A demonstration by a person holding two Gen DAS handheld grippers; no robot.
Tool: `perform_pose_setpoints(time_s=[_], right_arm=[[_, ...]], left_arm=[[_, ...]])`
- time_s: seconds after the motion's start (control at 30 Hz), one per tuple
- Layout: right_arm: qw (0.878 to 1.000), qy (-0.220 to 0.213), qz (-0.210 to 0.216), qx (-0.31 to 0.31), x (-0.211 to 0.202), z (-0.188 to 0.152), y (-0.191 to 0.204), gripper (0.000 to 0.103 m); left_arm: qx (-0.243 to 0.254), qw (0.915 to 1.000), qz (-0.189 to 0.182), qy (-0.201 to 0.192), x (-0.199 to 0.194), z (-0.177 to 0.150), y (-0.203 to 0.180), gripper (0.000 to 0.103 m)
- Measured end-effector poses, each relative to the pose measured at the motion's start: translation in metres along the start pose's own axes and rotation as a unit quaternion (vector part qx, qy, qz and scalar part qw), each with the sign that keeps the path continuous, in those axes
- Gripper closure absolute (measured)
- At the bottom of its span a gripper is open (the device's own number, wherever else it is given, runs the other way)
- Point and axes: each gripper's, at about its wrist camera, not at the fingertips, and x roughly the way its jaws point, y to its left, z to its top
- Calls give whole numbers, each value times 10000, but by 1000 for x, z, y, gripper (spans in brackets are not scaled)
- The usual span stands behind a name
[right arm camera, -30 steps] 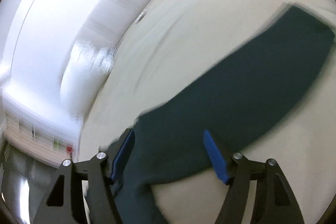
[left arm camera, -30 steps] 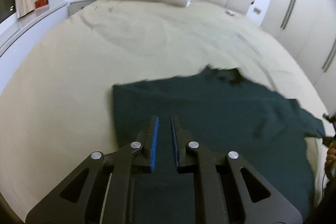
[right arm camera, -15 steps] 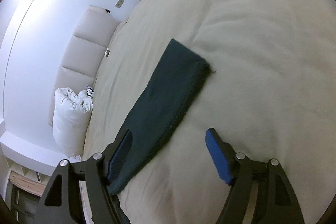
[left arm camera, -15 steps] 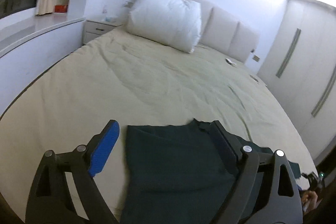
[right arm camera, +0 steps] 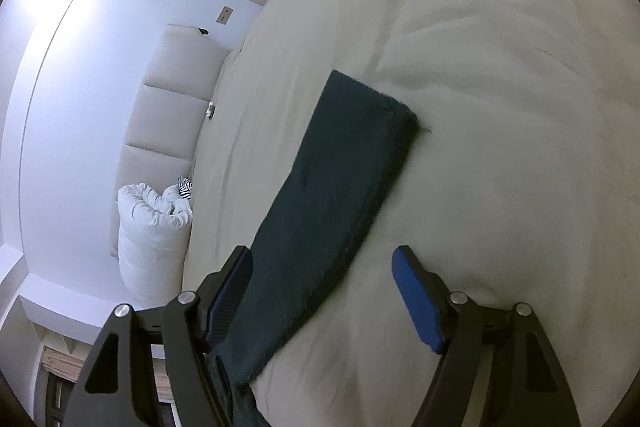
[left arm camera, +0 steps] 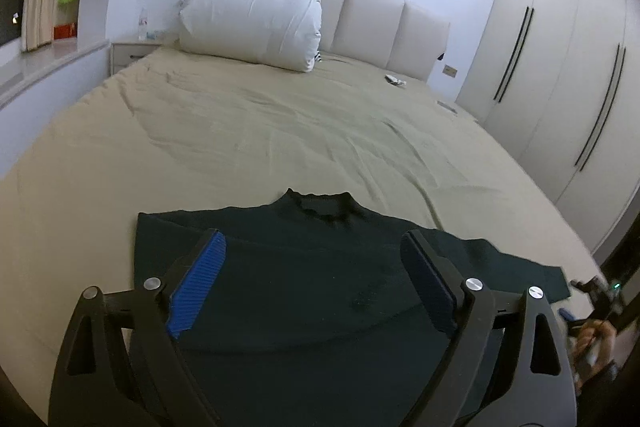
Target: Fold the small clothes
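Sweater (left arm camera: 320, 291) flat on bed (left arm camera: 280, 131), mid-fold; left gripper (left arm camera: 316, 279) fingers opening, right gripper (right arm camera: 324, 291) fingers apart, both empty; next likely grasp sleeve (right arm camera: 340, 195).

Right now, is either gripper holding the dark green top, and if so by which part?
Nothing is held. The left gripper is opening above the dark green top; the right gripper stands open over its sleeve.

A dark teal-green top (left arm camera: 304, 291) lies on a pale beige bedsheet (left arm camera: 248, 131). The pillow (left arm camera: 256, 19) is white, the headboard (left arm camera: 376, 15) cream. Gripper pads (left arm camera: 196, 287) are bright blue. Upper left, a red item (left arm camera: 64, 30), perhaps a box.
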Motion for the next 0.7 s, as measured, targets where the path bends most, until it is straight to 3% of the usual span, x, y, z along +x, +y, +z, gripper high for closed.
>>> perform_pose_setpoints(time_s=[0.1,0.23,0.3,0.33,0.37,0.4,0.5,0.6,0.7], right_arm=[[9997,-143,-49,196,13,16,-4,30],[9992,-246,-199,244,30,35,-6,39],[9989,-283,-247,296,32,41,-9,54],[9987,-257,-319,294,35,44,-8,71],[9981,-254,-495,282,37,46,-7,82],[9973,-268,-636,250,39,46,-4,85],[9952,-360,-873,-270,38,40,19,92],[9888,-328,-950,-1103,46,24,72,92],[9693,-13,-751,-2341,70,-34,152,92]], left_arm=[[-47,9999,-70,70,9,-1,-10,9],[-133,9985,-269,454,28,-2,-9,9],[-178,9968,-349,694,41,-6,-8,9],[-206,9957,-375,817,49,-8,-7,9],[-272,9943,-415,948,56,-11,-5,9],[-379,9923,-503,1068,63,-14,-2,9],[-694,9875,-649,1256,76,-20,11,9],[-887,9851,-605,1343,81,-24,26,9],[-1120,9810,-703,1422,87,-29,41,9]])
